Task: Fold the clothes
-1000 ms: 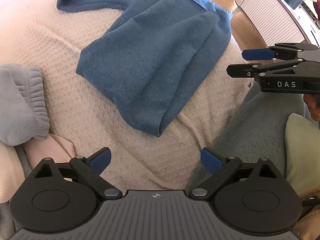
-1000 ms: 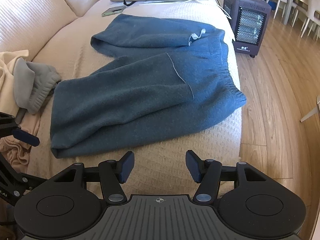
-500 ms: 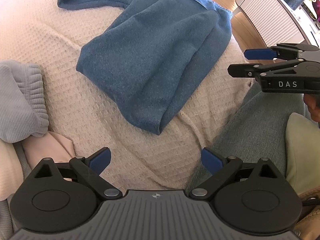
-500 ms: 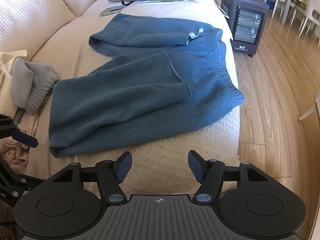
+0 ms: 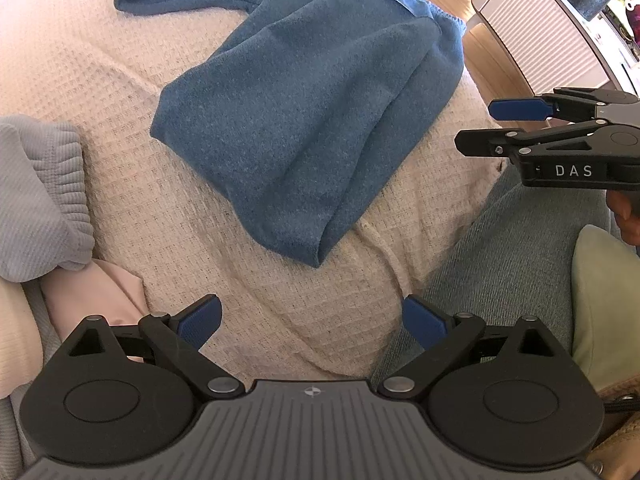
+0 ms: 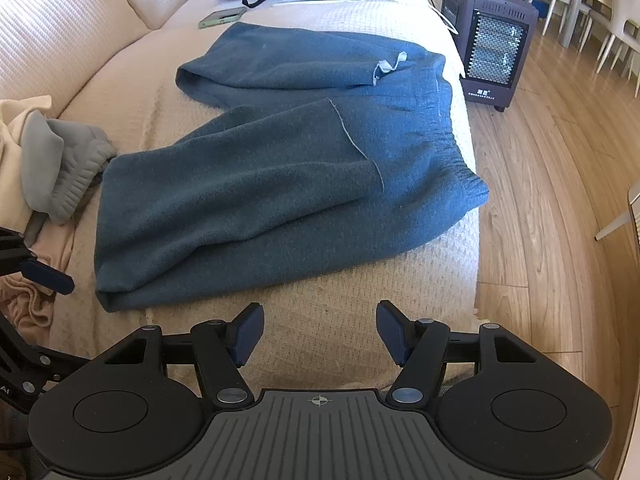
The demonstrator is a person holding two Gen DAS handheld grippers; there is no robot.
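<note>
Blue-padded, both tools: right gripper (image 6: 320, 334) nearest, jaws spread with nothing between, hanging over bare cream waffle-weave blanket (image 6: 320, 320); left gripper (image 5: 312, 322) likewise spread wide and empty above the same cover. Just beyond the pads, the task's thing: dark blue fleece sweatpants (image 6: 280, 184), lying loosely spread across the blanket, one leg doubled toward the near side, the other angled away, elastic waistband toward the floor-side edge. Looks like a pause between folds, with neither tool touching cloth. Next move probably calls for lowering onto the near leg hem, one pinch at each corner, and carrying it over toward the waistband; pads need to catch both layers.

Off to the side, a grey ribbed knit garment (image 5: 40, 192) atop pale peach cloth, both cut off by the frame. Farther, a dark mesh-fronted space heater (image 6: 490, 50) on wooden floor. At the far end of the blanket, a flat greenish object, too small to name.
</note>
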